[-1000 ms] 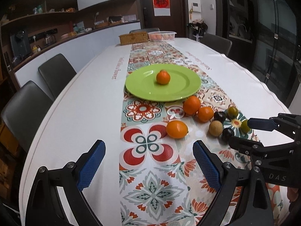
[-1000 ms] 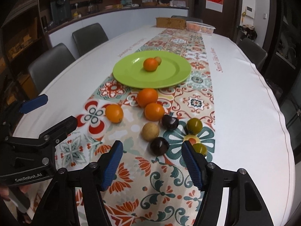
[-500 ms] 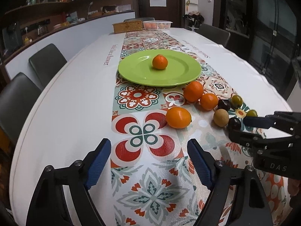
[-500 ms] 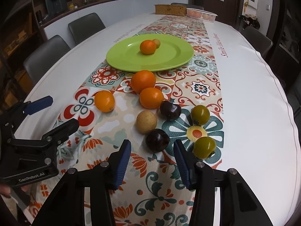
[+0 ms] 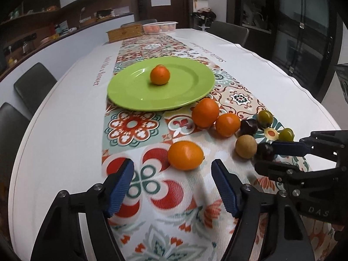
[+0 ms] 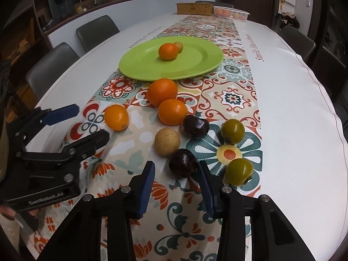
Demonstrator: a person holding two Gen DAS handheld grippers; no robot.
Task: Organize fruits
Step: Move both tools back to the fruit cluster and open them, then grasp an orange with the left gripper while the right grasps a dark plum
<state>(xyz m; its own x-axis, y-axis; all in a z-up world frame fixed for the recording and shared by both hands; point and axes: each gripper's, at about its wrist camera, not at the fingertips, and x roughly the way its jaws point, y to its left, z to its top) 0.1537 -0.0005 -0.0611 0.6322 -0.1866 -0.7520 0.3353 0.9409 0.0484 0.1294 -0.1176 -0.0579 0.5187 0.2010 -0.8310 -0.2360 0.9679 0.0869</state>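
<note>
Sorting barely started: two fruits sitting on green plate (image 6: pixel 202 65), eight waiting on worktop (image 6: pixel 293 87).
Closing right hand-held gripper (image 6: pixel 176 171), fingers apart, around dark plum (image 6: pixel 183 162); left hand-held gripper (image 5: pixel 173 179) hanging apart, empty.

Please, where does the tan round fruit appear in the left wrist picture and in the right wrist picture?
Left wrist view: the tan round fruit lies right of centre, beside the near dark plum.
Right wrist view: the tan round fruit lies near the centre, just up and left of that plum.
Shared landmark: the green plate, behind the fruit in both views.
</note>
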